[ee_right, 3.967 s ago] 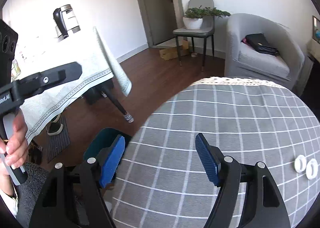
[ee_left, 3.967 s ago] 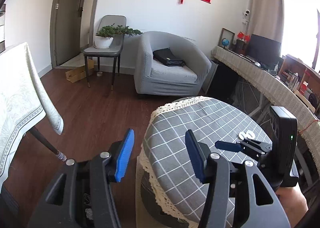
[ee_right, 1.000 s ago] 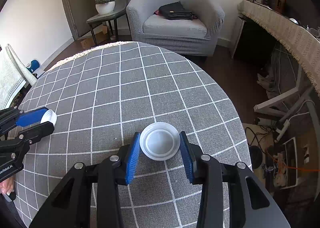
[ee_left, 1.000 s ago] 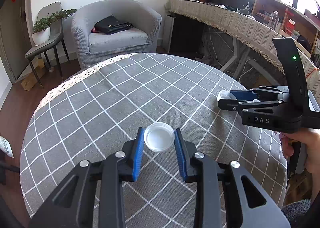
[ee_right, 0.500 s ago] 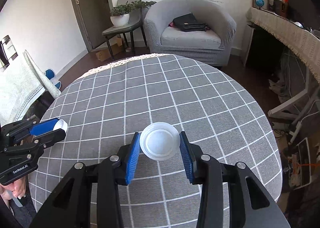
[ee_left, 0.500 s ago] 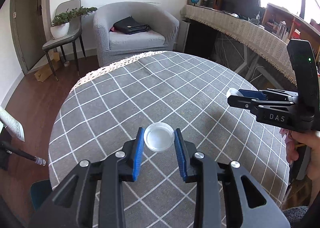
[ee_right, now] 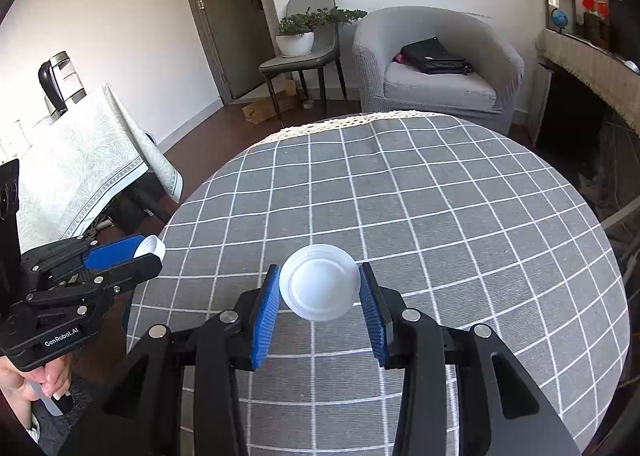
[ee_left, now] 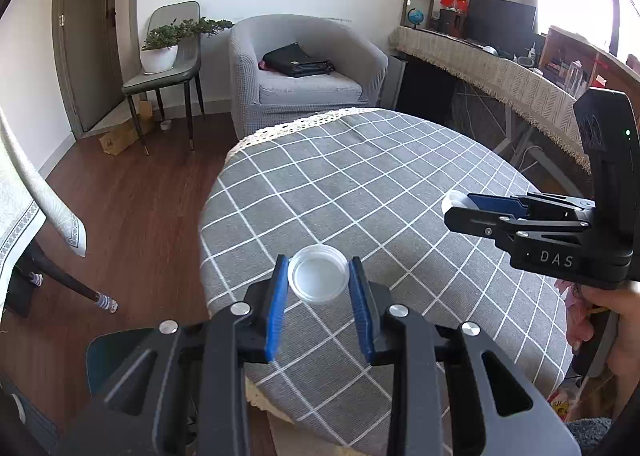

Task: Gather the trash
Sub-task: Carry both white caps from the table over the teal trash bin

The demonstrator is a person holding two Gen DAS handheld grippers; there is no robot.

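You had two white lids: your left gripper (ee_left: 318, 288) clamped the small lid (ee_left: 318, 278), your right gripper (ee_right: 320, 306) the bigger lid (ee_right: 320, 288), both angled down over the checked table (ee_right: 440, 215).

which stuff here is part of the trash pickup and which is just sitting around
Part of the job:
- white lid clamped in the left gripper
- white lid clamped in the right gripper
- dark bin on the floor beside the checked table, probably where they go

Just sitting around:
- black bag on the armchair
- potted plant
- kettle
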